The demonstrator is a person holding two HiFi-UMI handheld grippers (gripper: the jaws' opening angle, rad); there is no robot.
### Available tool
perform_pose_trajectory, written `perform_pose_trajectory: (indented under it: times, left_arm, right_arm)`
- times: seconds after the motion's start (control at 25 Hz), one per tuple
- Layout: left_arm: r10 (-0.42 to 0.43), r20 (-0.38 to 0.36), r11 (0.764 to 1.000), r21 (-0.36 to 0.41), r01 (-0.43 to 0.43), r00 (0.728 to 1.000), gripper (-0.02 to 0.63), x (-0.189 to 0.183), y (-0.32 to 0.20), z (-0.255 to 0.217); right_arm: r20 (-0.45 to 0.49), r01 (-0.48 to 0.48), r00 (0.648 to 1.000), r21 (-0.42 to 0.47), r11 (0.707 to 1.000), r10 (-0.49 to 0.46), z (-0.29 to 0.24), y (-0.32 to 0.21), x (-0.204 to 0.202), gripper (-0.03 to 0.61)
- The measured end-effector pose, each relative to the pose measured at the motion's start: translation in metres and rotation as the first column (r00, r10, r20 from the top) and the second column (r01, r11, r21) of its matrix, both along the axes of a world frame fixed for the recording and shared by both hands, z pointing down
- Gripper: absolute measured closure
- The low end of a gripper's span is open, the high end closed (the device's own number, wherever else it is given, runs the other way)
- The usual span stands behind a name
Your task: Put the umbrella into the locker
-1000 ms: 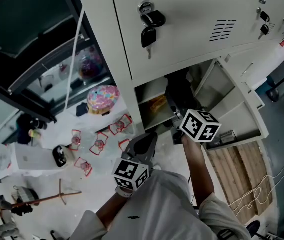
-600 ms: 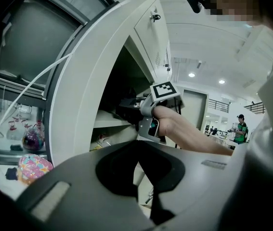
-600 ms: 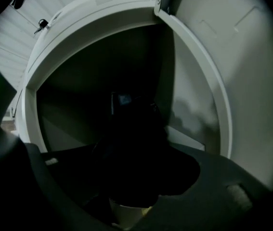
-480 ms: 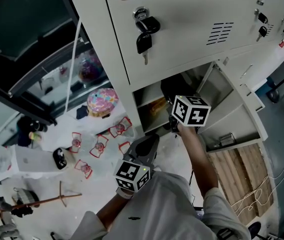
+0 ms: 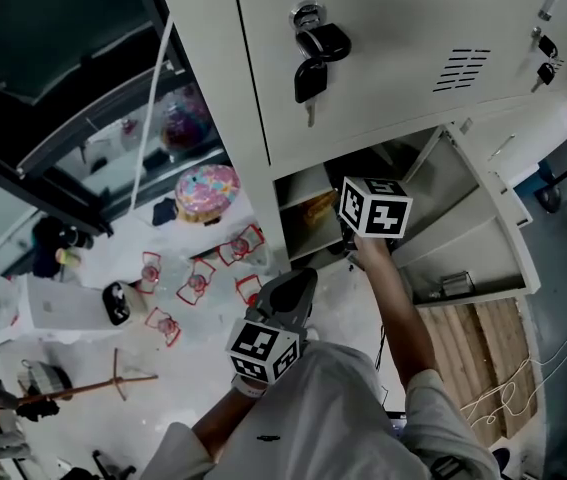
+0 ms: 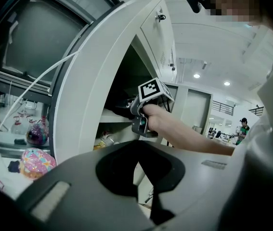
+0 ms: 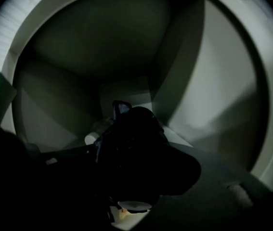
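The right gripper (image 7: 135, 150) is clamped on the dark folded umbrella (image 7: 129, 126), which is inside the open lower compartment of the locker (image 5: 393, 58). In the head view the left gripper (image 5: 298, 286) hangs at the right one's 7 o'clock, outside the locker, its jaws together and empty.
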State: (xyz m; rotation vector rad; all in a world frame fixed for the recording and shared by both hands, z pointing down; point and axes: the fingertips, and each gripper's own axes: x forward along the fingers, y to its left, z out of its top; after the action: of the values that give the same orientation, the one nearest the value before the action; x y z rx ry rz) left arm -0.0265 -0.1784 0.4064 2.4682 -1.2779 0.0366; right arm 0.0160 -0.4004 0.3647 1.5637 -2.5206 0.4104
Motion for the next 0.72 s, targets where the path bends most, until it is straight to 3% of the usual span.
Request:
perform_pose_trajectory:
  times: [0.12, 0.32, 0.56, 0.72]
  left_arm:
    - [-0.008, -0.004, 1.000, -0.013, 0.008, 1.000, 0.597, 0.000, 0.002, 0.004]
    - [-0.023, -0.001, 1.000, -0.021, 0.023, 1.000, 0.597, -0.003, 0.005, 0.007]
    - [-0.023, 0.001, 0.999, -0.026, 0.023, 1.000, 0.597, -0.001, 0.011, 0.009]
    - [-0.020, 0.005, 0.999, -0.030, 0.020, 1.000, 0.597, 0.000, 0.014, 0.010]
  right_arm:
    - [-0.066, 0.021, 0.998, 0.001, 1.000, -0.021, 0.002, -0.004, -0.001, 0.310]
    - [-0.084, 0.023, 0.996, -0.002, 1.000, -0.023, 0.004, -0.005, 0.002, 0.297]
    - [-0.057, 0.017, 0.998, 0.023, 1.000, -0.015, 0.003, 0.000, 0.008, 0.229]
    - [-0.020, 0.001, 1.000, 0.069, 0.998, 0.001, -0.005, 0.008, 0.011, 0.225]
